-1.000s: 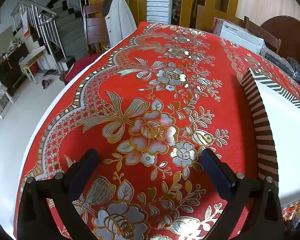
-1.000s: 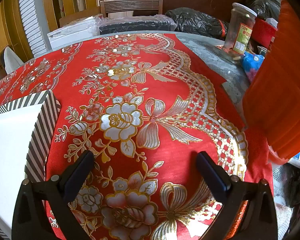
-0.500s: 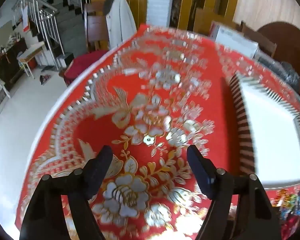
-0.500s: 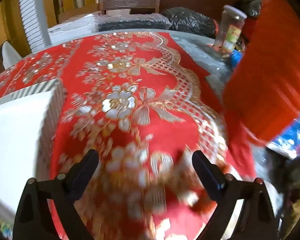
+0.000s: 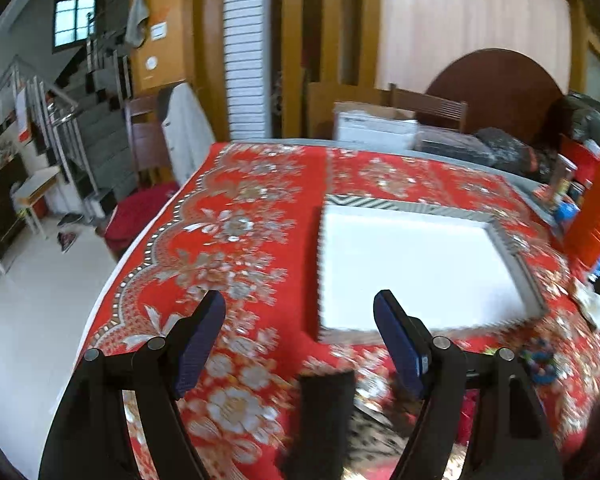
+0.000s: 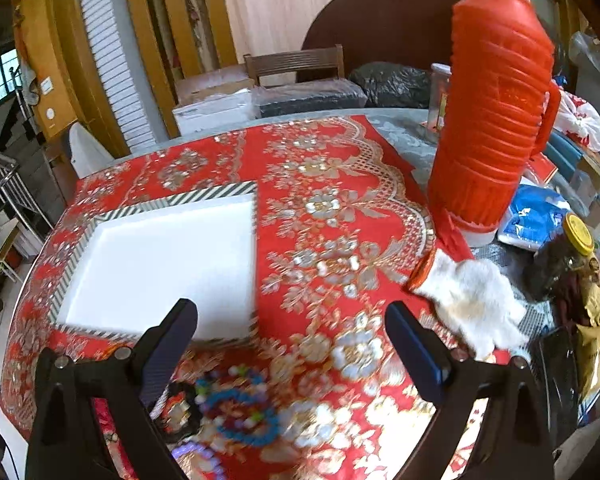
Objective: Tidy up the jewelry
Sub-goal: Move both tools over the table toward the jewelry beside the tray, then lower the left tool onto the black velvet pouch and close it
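Bare red bench (image 6: 332, 168) lies open at twelve o'clock of the right claw (image 6: 290, 340); the orange thermos (image 6: 496, 92) blocks two o'clock, the striped tray (image 6: 216, 192) ten, beads (image 6: 240, 412) at six.

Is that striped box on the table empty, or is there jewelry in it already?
Empty, as far as shows: the striped box has a bare white inside in both views. The bead bracelets lie outside on the tablecloth, nearer the camera.

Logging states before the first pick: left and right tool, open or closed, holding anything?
Left tool: open, holding nothing.
Right tool: open, holding nothing.
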`<state>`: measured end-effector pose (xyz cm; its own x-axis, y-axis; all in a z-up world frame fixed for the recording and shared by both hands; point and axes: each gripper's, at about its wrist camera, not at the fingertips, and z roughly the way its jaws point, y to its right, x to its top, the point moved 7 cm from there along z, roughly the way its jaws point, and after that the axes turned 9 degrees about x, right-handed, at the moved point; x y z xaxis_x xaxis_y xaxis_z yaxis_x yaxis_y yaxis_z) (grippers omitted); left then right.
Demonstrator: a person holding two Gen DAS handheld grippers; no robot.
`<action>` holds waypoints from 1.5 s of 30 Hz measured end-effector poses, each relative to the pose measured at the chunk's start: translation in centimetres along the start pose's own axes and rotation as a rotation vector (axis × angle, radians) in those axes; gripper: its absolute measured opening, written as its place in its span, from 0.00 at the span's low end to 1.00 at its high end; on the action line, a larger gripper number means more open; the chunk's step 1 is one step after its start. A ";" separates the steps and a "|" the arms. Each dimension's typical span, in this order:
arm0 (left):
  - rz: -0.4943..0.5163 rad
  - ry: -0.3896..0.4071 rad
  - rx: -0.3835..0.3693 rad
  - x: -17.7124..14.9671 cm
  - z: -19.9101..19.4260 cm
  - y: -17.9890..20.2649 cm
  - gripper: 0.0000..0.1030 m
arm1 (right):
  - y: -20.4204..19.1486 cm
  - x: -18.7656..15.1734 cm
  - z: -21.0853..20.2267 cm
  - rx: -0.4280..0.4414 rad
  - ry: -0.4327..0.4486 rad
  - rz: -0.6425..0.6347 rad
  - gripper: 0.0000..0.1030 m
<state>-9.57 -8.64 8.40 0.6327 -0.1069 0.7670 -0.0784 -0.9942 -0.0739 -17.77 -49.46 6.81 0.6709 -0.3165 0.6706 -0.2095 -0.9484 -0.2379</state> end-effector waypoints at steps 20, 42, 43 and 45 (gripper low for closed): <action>0.014 -0.003 -0.043 -3.1 -3.2 3.8 0.65 | -4.4 -3.2 -1.5 0.001 -0.009 -0.093 0.94; 0.038 -0.023 -0.011 -4.2 -2.9 4.0 0.65 | -6.4 -4.2 -1.7 0.017 -0.029 -0.148 0.94; 0.039 -0.023 -0.010 -4.2 -2.9 4.0 0.65 | -6.5 -4.3 -1.7 0.019 -0.033 -0.149 0.94; 0.039 -0.023 -0.009 -4.2 -2.9 3.9 0.65 | -6.5 -4.4 -1.6 0.024 -0.040 -0.146 0.94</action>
<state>-14.76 -12.06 6.68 0.6467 -0.1462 0.7486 -0.1102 -0.9891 -0.0980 -20.56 -41.93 6.53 0.7208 -0.1741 0.6710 -0.0909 -0.9833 -0.1574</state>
